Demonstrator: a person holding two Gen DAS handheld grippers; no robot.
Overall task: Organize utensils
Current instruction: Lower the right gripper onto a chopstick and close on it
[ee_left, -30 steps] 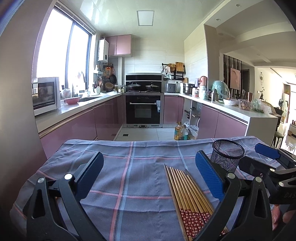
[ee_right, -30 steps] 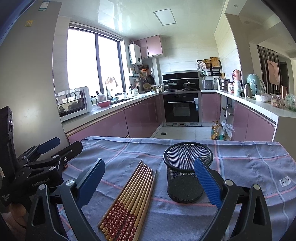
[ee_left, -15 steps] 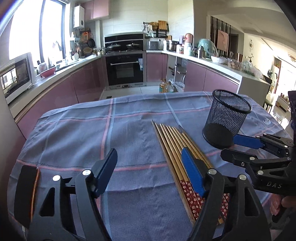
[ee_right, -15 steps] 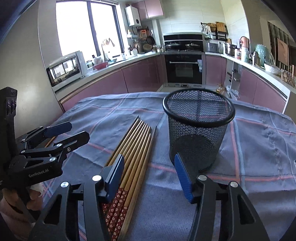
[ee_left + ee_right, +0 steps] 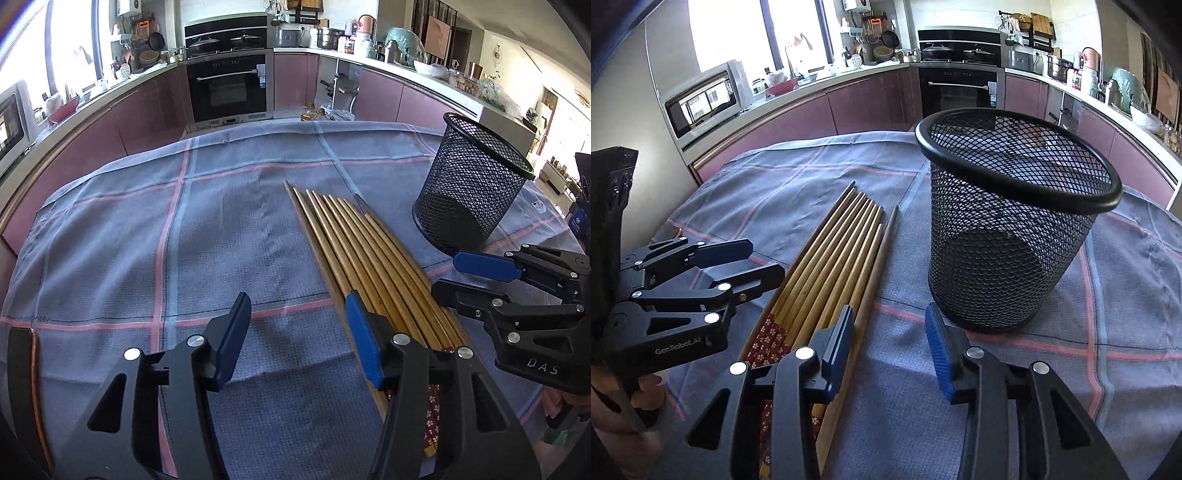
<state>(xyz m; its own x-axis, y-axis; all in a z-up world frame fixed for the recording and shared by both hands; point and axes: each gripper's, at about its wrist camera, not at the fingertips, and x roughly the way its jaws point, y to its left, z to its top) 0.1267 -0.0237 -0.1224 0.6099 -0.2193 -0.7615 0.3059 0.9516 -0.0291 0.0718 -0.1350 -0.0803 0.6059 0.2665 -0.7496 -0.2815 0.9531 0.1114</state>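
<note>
I see the chopsticks (image 5: 369,254) lying flat on the cloth (image 5: 147,240), left of the cup (image 5: 1008,221). Left gripper (image 5: 295,332): fingers closing, parted, empty, right finger over the bundle. Right gripper (image 5: 890,343): likewise, between bundle and cup.

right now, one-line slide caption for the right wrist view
Right gripper, jaws open and empty, over the cloth between a row of chopsticks and an upright mesh cup.

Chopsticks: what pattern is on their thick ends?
Dark red with small white flowers on the chopsticks, clearest in the right wrist view.
</note>
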